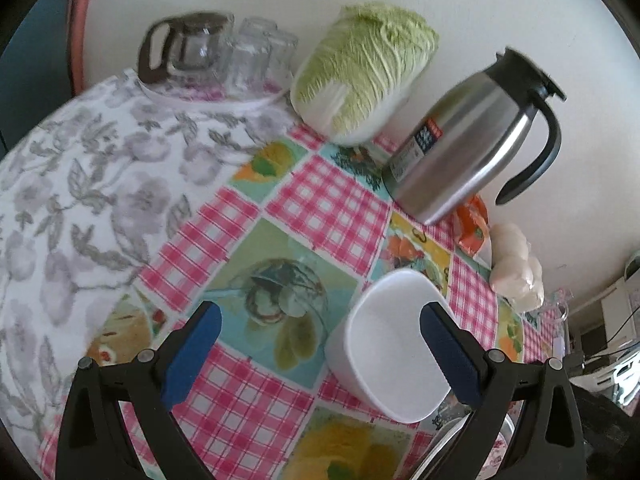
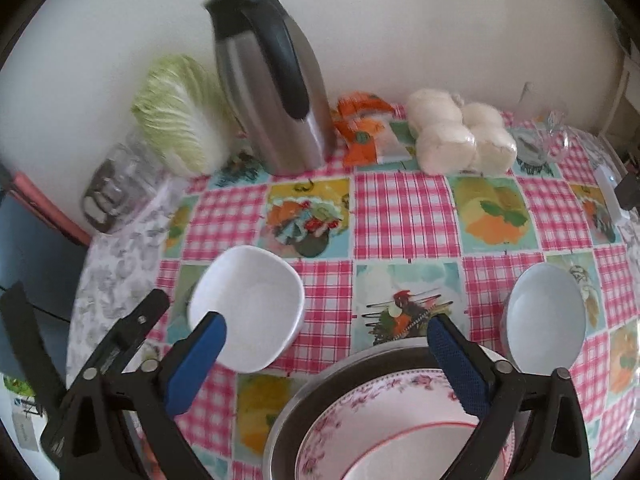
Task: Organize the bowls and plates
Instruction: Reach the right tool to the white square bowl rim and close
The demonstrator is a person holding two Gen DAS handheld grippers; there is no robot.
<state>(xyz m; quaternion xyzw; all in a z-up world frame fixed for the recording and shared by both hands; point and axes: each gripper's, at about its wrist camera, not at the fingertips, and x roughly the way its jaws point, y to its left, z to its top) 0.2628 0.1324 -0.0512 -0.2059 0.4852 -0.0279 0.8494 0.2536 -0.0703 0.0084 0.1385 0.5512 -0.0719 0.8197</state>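
Your left gripper (image 1: 320, 354) hangs jaws apart over the table (image 2: 404, 216), nothing between the blue rubber pads; its right pad overlaps the rim of the square white bowl (image 1: 390, 344) in the picture, but contact can't be told. Your right gripper (image 2: 328, 360) is also spread wide, empty, blue textured pads clear of everything. That square bowl (image 2: 248, 304) is glossy, rounded-corner, and sits upright on the glossy checked oilcloth, toward the table's left side. A round pale-blue bowl (image 2: 546, 316) sits upright near the right edge, well apart from the square one. At the near edge, between them, a dark metal-rimmed pan (image 2: 304, 408) holds a floral pink-rimmed plate (image 2: 360, 412) with a smaller red-lined white dish nested on it. Along the far edge by the wall: leafy napa cabbage (image 2: 180, 116), brushed-steel carafe (image 2: 268, 92) with a black plastic handle, crinkly orange packets (image 2: 360, 128), and a clear bag of white buns (image 2: 460, 136). At the far left corner, a glass pot (image 1: 188, 46) with a dark handle and clear tumblers (image 1: 256, 56) stand on a grey floral cloth (image 1: 80, 200), all blurred.
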